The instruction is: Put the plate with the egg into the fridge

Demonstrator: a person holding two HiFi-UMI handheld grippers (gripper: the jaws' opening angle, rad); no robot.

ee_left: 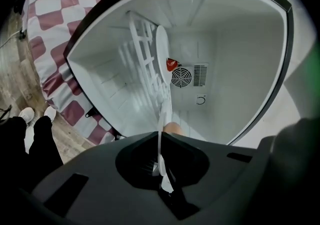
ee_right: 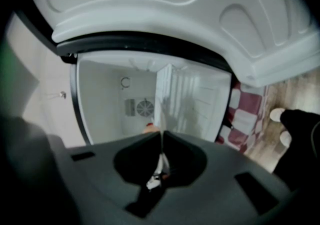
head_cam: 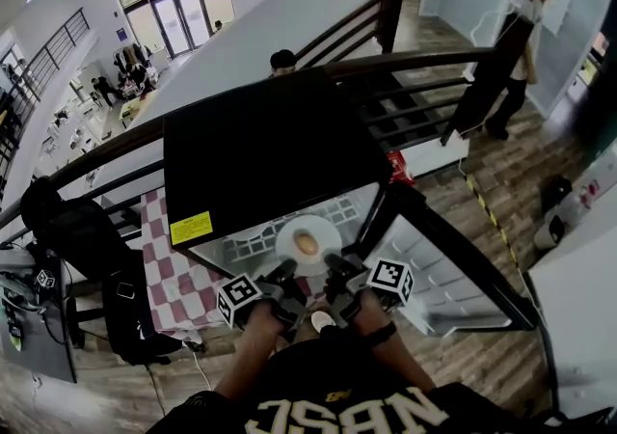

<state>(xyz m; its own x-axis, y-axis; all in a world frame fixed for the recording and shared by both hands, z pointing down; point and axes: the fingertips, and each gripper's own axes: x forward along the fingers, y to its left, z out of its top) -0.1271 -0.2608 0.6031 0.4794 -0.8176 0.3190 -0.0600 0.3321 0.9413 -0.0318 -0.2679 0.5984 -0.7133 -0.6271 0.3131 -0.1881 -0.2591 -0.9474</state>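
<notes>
Plate [head_cam: 288,230], egg [head_cam: 307,244]; fridge [head_cam: 270,143] with illegible yellow label [head_cam: 191,228]

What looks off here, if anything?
Nothing stands out. The plate looks level at the open fridge, with the egg centred on it and nothing spilled. The left tool and right tool are each shut on its near rim.
</notes>
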